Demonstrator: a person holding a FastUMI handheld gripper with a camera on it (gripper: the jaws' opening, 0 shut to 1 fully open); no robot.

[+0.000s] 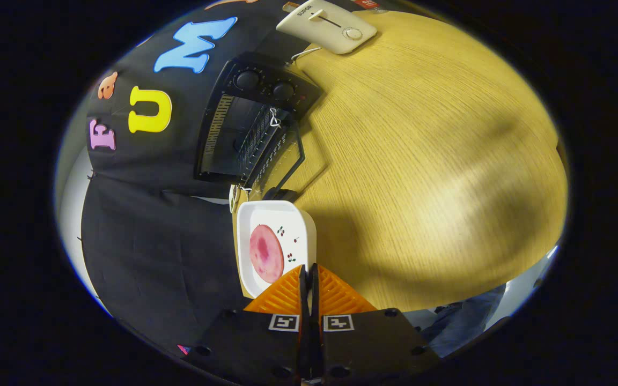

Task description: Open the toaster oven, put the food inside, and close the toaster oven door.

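My gripper (pixel 309 269) has its fingers pressed together on the near rim of a white plate (pixel 293 220) with small cherry prints. A round pink slice of food (pixel 266 253) lies on the plate, just ahead of the fingertips. Beyond the plate stands the black toaster oven (pixel 258 102) with two knobs. Its door (pixel 283 156) is folded down open toward the plate, and the wire rack inside (pixel 236 138) shows. The plate's far edge is close to the door's handle (pixel 279 193).
The oven stands on a light wooden table (pixel 421 161) against the black cloth wall. A white appliance with a slider and a dial (pixel 330 24) lies on the table past the oven. A person's dark clothing (pixel 464 316) shows by the table's near edge.
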